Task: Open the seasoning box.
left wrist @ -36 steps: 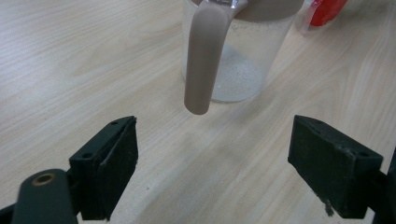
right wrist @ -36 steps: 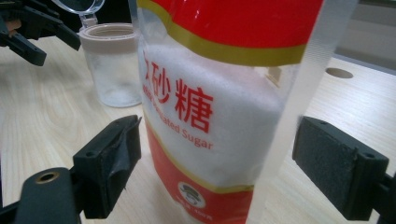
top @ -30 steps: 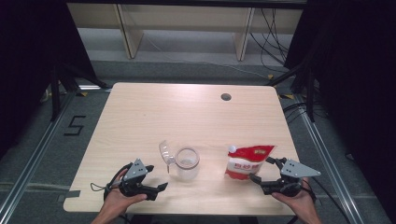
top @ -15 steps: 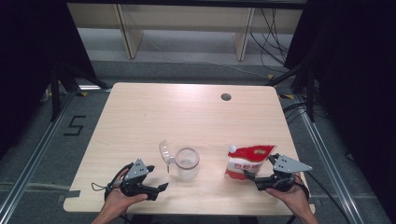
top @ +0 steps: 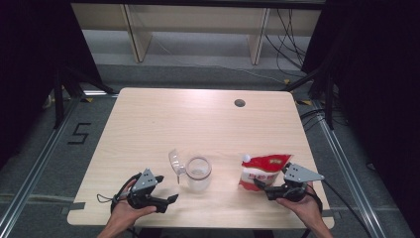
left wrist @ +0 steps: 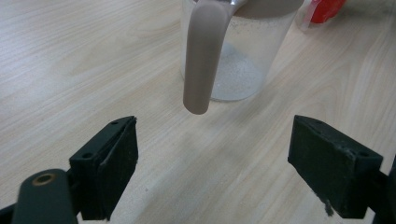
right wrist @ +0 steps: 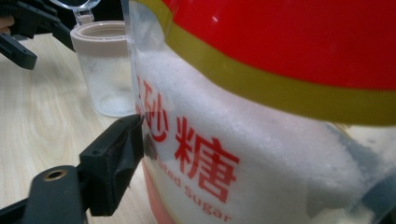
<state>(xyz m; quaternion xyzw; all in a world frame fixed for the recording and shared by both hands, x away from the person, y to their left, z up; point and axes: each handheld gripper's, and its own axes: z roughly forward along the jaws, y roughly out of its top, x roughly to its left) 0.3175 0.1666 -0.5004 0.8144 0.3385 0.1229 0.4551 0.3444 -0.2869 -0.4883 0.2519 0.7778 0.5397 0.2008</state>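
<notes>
On the worktop (top: 148, 124), the right claw (top: 261, 186) straddles the bag of granulated sugar (top: 261, 168) at 4 o'clock, its jaws spread against the bag's sides, while the left claw (top: 171, 199), spread wide, faces the handle (left wrist: 201, 56) of the clear jar (top: 198, 173) at 6 o'clock.

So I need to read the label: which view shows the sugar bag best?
The right gripper view: the sugar bag looms close, print legible. The high view shows it small; the left gripper view catches a red corner.
</notes>
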